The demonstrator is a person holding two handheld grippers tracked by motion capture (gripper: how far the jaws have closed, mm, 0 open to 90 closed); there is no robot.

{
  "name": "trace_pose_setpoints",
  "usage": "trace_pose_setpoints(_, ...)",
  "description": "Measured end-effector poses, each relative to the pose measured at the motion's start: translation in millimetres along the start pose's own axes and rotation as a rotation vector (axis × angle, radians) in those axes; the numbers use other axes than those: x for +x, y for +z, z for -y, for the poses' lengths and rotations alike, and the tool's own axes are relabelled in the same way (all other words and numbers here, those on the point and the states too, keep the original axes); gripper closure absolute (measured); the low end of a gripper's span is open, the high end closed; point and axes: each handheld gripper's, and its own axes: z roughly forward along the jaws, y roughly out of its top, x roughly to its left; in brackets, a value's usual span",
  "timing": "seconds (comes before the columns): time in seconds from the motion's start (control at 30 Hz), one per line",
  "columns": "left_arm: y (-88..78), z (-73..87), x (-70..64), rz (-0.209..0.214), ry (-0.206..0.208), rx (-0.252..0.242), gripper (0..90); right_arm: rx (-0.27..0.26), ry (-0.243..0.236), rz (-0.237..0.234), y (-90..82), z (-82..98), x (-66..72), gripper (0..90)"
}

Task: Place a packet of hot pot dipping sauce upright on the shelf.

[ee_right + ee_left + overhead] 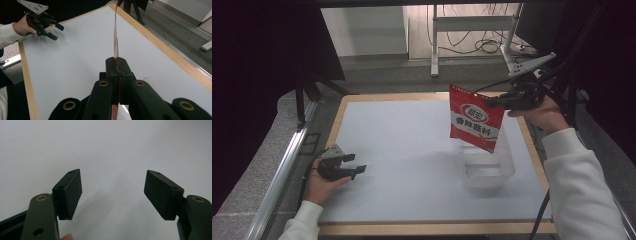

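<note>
A red printed sachet (475, 122) hangs in the air over the right side of the white table top (402, 150), above a clear plastic tub (488, 170). My right gripper (493, 103) is shut on the sachet's right edge, held level from the right. In the right gripper view the sachet (116, 37) shows edge-on, rising from between the closed pads of the right gripper (117, 68). My left gripper (356, 164) rests low at the table's left side, open with nothing between its fingers. The left gripper (112, 192) looks onto bare white surface. It also appears far off as the left gripper (56, 31).
The white top has a wooden border (427, 228). A metal rail (277, 180) runs along the left. Beyond the far edge stand a white frame leg (434, 45) and floor cables (487, 45). The tub's rim (153, 86) lies just under my right gripper.
</note>
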Motion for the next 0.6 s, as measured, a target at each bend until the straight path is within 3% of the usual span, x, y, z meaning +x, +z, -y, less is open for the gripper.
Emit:
trace_pose_setpoints(0.37, -0.2, 0.1, -0.2, -0.006, 0.0, 0.004, 30.3, -0.005, 0.009, 0.017, -15.6, 8.2, -12.3, 89.5)
trace_pose_setpoints(0.6, 0.1, 0.3, 0.3, -0.011, 0.0, 0.002, 30.2, 0.01, 0.017, 0.035, -17.0, 14.4, -17.6, 89.5)
